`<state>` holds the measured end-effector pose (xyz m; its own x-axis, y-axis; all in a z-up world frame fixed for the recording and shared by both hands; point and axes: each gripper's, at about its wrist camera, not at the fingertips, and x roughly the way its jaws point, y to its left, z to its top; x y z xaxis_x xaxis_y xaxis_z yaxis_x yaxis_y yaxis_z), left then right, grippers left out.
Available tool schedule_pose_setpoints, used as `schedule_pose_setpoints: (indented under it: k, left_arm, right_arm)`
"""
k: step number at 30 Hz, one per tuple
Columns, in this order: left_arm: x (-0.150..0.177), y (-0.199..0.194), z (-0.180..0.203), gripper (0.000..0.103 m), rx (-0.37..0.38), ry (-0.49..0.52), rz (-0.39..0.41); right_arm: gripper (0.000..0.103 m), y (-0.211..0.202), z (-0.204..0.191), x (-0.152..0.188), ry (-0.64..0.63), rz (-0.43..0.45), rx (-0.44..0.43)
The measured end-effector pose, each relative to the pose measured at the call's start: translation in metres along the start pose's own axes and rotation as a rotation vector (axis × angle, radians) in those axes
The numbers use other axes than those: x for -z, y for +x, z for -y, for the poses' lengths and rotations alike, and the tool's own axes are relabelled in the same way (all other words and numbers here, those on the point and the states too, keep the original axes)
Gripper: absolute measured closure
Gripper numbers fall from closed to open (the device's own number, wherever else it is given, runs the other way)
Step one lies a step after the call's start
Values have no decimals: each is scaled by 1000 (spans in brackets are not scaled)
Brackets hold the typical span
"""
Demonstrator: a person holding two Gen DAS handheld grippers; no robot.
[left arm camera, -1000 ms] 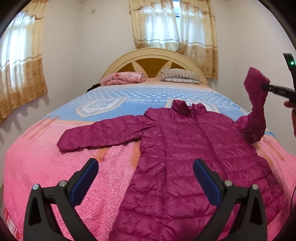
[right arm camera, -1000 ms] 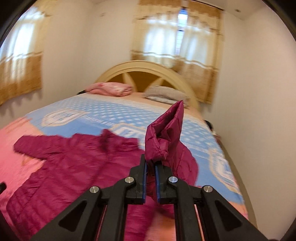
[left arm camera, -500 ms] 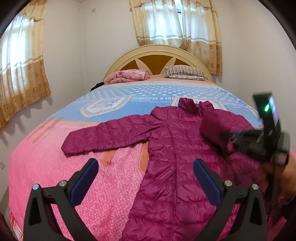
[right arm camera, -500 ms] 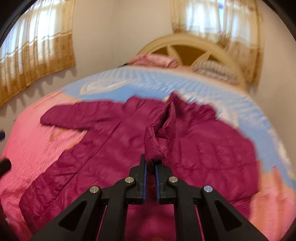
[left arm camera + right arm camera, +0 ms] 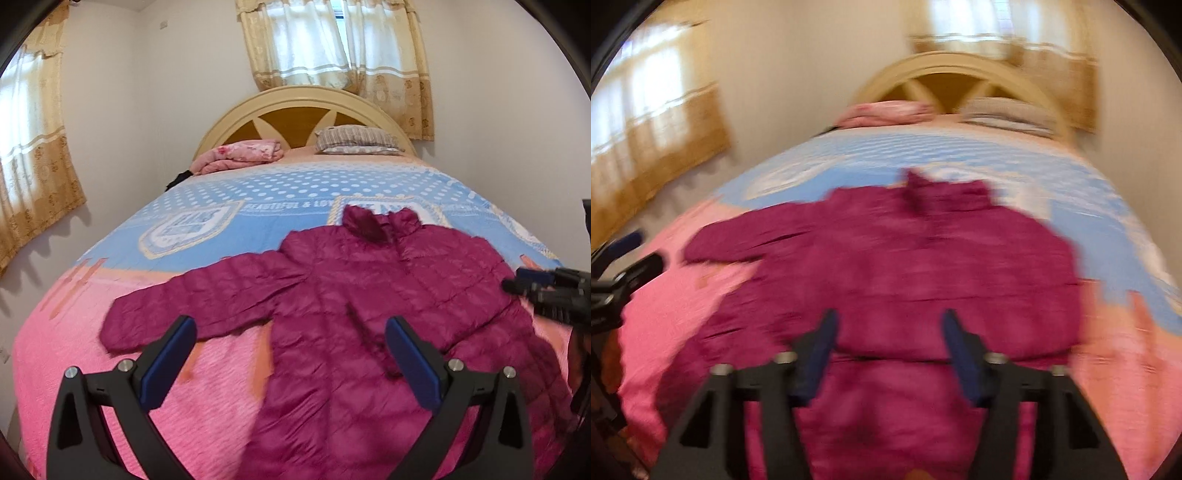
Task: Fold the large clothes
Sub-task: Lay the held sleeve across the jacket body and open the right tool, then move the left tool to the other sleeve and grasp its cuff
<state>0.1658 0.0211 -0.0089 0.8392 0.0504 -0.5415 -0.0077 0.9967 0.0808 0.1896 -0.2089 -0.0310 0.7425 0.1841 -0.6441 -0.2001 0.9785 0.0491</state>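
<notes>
Open pink bed cover lies left of the jacket; pillow and folded blanket crowd the headboard end, well apart

A magenta quilted puffer jacket lies front-up and flat on the bed, its stand-up collar pointing toward the headboard end and its hem toward the foot. 1 sleeve stretches straight out from the shoulder across the bed's pink part, cuff lying flat. The other sleeve is folded inward over the jacket's chest, lying across the torso. The collar reaches the bed's blue part; the body covers the pink part. The right wrist view is motion-blurred, so seams are unclear there.
</notes>
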Motion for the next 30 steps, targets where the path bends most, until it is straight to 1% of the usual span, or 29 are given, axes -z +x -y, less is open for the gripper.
schedule_pose_setpoints:
  k: [1,2,4,5,7,8,10,13,16,17,19,21,22,24,25,27,30]
  left_arm:
    - [-4,7,8,0,8,-4,-10]
    - [-7,12,14,0,20,-10,-23]
    - [-13,23,31,0,59,-23,-39]
    - [-15,29,41,0,64,-19,-43]
    - [-17,41,58,0,63,2,-47]
    - [-16,50,67,0,51,18,-49]
    - [-13,67,77,0,28,36,-69]
    - [-1,95,87,0,-16,62,-121]
    - [15,119,85,0,-68,76,-188]
    - [21,125,83,0,-70,75,-207]
    - [26,125,81,0,-67,70,-210]
    - [29,124,83,0,-66,65,-204]
    - [30,124,83,0,-68,61,-205]
    - [31,128,84,0,-66,53,-217]
    - [32,132,84,0,-55,55,-240]
    - [34,143,81,0,-28,48,-290]
    - [37,145,76,0,7,10,-315]
  right_arm:
    - [60,4,23,-4,51,0,54]
    - [61,9,41,-6,95,-3,84]
    - [69,24,78,-10,166,-12,184]
    - [70,31,88,-11,176,-21,204]
    - [73,55,103,-9,190,-73,199]
    - [73,63,105,-8,195,-98,191]
    - [73,80,104,-4,187,-148,170]
    - [73,96,90,4,121,-185,182]
    - [73,102,84,10,93,-213,185]
    - [73,102,87,10,92,-215,183]
    - [73,94,90,6,97,-220,208]
    - [73,80,85,-5,95,-176,217]
    - [73,70,77,-14,91,-135,200]
    - [73,64,61,-23,75,-107,167]
    - [73,65,50,-27,54,-102,147]
    - [73,75,36,-24,26,-124,130]
    - [73,99,35,-6,52,-177,133]
